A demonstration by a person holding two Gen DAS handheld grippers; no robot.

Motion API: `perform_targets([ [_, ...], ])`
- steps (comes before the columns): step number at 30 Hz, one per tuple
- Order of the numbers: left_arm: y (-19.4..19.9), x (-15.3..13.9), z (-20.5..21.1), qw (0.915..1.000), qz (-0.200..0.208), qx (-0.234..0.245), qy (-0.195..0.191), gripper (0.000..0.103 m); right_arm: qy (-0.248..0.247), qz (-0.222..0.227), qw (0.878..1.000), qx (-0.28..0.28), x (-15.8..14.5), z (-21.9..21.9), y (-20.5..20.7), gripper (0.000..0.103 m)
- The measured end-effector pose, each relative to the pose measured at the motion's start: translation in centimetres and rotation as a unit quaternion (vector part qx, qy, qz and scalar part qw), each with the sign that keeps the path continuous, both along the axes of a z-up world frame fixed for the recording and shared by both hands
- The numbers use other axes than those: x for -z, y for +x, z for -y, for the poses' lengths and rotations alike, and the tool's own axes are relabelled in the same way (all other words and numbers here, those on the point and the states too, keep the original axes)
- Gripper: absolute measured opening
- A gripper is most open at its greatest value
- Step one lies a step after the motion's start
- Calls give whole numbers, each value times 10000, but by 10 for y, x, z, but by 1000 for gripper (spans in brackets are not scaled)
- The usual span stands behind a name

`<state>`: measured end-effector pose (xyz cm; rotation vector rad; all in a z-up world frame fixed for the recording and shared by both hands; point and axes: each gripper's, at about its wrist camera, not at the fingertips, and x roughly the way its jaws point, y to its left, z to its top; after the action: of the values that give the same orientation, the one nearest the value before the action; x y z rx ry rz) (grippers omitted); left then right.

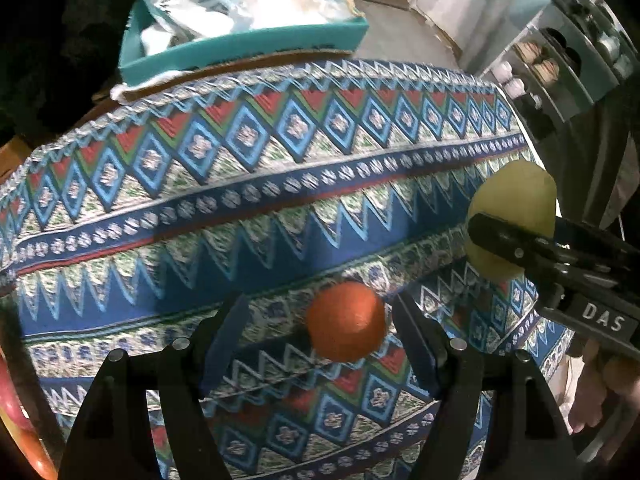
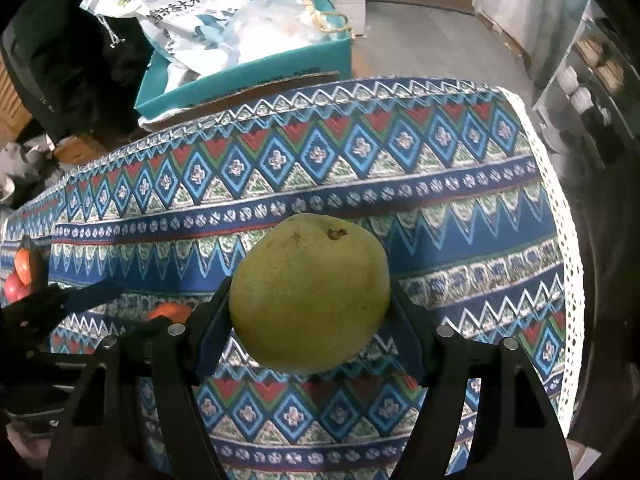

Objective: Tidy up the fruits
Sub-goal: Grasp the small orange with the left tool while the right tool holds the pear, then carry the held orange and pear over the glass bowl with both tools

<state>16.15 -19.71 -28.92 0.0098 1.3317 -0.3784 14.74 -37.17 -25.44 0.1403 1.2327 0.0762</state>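
Over the patterned tablecloth [image 2: 420, 184], you've got a fruit in each gripper.

Your right gripper [image 2: 310, 320] points steeply down, both blue-padded jaws pinching a big yellow-green pear [image 2: 310, 296] at its widest part; the skin is speckled and matte, with a dried stem nub on top. Your left gripper [image 1: 320, 320] tilts down the same way with jaws spread partway; a small, round, dull-skinned orange fruit [image 1: 346, 322] sits against the right pad, and I can't tell if the left pad touches it. Both hang above the woven-looking zigzag-and-diamond cloth. More red and orange fruit [image 2: 18, 276] sits at the cloth's left edge. A teal cardboard box [image 2: 244, 76] with plastic bags is behind.
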Motion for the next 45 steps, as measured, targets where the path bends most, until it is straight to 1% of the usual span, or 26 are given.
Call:
perform_targets([
  [2,-4,6,6,9999,-55,75,50,76,-5,-13,10000,8,1,3,-5,72],
  [7,-7,12,11,9999,-62,72,106,76,62,-59,9999,104,7,12,-15,72],
  [10,-5,15,11,9999,-118,20,2,75,80,-73,9999,106,10,15,-18,72],
  [11,-5,17,11,9999,-140,17,-9,71,77,-73,9999,91,11,15,-18,72],
  [12,-5,19,11,9999,-168,22,-16,64,80,-73,9999,82,12,14,-18,72],
  [14,-5,23,12,9997,-234,38,-17,56,106,-110,9998,105,15,14,-17,72],
  [15,-6,24,12,9996,-269,57,-93,50,113,-115,9998,106,16,14,-17,72],
  [17,-9,25,13,9994,-276,122,-161,47,106,-110,9999,80,15,12,-17,72],
  [21,-15,22,15,9996,-138,223,-95,46,99,-76,9999,26,12,9,-18,72],
  [27,-21,2,7,9995,142,266,-89,46,37,-7,10000,-63,6,3,-22,72],
  [31,-25,-15,1,9990,331,276,-81,46,-1,94,9999,-130,-5,-1,-24,72],
  [38,-37,-49,-12,9975,635,310,-97,46,29,359,9990,-250,-32,-13,-30,72],
  [45,-45,-76,-25,9964,804,206,-173,46,71,560,9977,-374,-55,-26,-36,72],
])
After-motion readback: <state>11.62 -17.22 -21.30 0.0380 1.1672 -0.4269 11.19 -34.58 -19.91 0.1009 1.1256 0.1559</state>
